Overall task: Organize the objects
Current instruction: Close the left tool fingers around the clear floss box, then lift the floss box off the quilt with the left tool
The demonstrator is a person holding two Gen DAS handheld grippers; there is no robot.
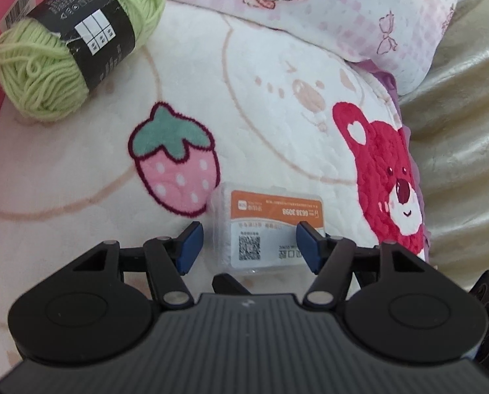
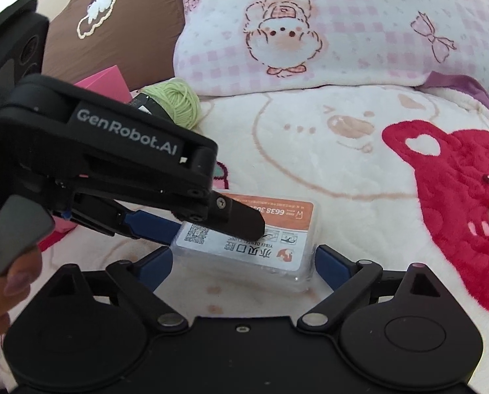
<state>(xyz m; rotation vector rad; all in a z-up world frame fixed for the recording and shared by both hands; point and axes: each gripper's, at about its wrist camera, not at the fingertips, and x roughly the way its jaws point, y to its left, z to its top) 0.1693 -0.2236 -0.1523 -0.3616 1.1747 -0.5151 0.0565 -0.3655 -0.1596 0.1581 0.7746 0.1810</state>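
Lying on a bed blanket (image 1: 80,197), a small plastic box (image 1: 270,229) is straddled, untouched, by the wide left gripper (image 1: 247,246) and the wide right gripper (image 2: 244,262); a grasp seems next.

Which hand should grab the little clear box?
Probably left: the left gripper already straddles the clear box, pads not pressing. The right gripper stands wide open around the box's near end.

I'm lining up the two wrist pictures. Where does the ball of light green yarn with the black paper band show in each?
Left wrist view: the ball of light green yarn with the black paper band lies large at upper left, against a pink edge.
Right wrist view: the yarn shows small at upper left of centre, partly behind the left gripper.
Shared landmark: the clear plastic box with the orange and white label.
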